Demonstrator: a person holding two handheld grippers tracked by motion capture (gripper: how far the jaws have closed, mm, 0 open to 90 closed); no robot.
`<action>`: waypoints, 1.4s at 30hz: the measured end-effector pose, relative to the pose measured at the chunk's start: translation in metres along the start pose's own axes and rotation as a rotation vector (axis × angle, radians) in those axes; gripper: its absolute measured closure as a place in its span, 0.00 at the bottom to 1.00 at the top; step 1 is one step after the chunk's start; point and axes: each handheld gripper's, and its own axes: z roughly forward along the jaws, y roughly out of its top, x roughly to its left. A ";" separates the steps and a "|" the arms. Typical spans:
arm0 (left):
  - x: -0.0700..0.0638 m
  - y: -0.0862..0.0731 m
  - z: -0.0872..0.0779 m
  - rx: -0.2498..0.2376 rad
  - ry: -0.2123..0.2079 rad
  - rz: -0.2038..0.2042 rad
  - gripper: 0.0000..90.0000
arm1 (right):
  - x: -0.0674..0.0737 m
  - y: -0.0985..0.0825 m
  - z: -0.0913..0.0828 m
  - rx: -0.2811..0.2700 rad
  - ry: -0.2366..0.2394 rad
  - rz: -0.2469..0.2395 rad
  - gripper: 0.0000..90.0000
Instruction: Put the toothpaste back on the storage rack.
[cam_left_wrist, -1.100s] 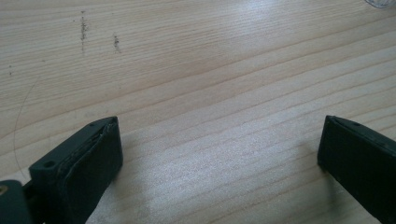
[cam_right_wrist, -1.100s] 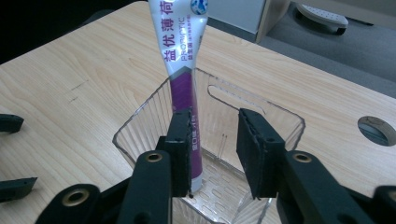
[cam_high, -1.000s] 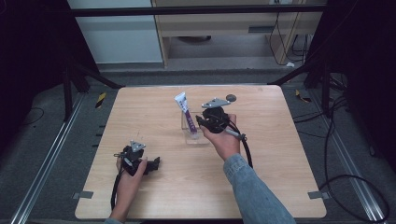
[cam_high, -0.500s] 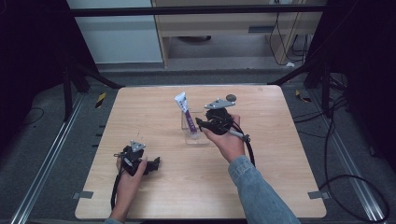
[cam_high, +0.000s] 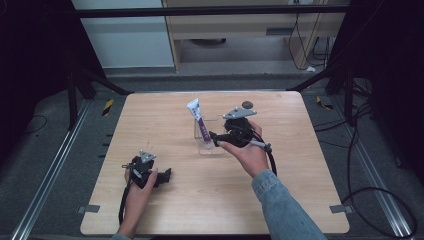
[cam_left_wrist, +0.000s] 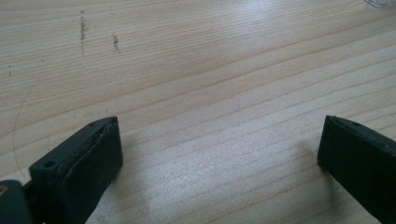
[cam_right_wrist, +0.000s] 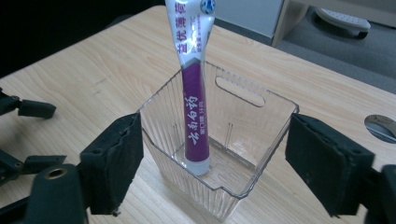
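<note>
Right hand-held gripper (cam_high: 214, 139) sits just beside the clear plastic bin (cam_right_wrist: 219, 154), its jaws wide apart and having just been opening, one on each side of the bin's near corner without pressing on it. A purple-and-white tube (cam_right_wrist: 195, 93) stands in the bin, cap end down on the floor, leaning against the far wall and sticking out well above the rim. Bin and tube stand near the middle of the table (cam_high: 300, 165), toward its far half. Left hand-held gripper (cam_high: 167, 174) rests low near the table's near-left part, jaws spread wide over bare wood. A small dark round thing (cam_high: 247, 104), possibly a lid, lies near the far edge. Open wood lies between the two grippers and to the right.
</note>
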 end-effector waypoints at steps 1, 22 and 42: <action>0.000 0.000 0.000 0.000 0.000 0.000 0.00 | -0.001 0.000 -0.001 -0.004 0.004 -0.001 0.19; 0.000 0.000 0.000 0.001 -0.001 0.003 0.00 | -0.019 -0.017 -0.025 -0.035 -0.054 0.004 0.10; 0.000 0.000 0.000 0.000 0.000 0.003 0.00 | -0.037 -0.045 -0.041 0.019 -0.124 -0.030 0.12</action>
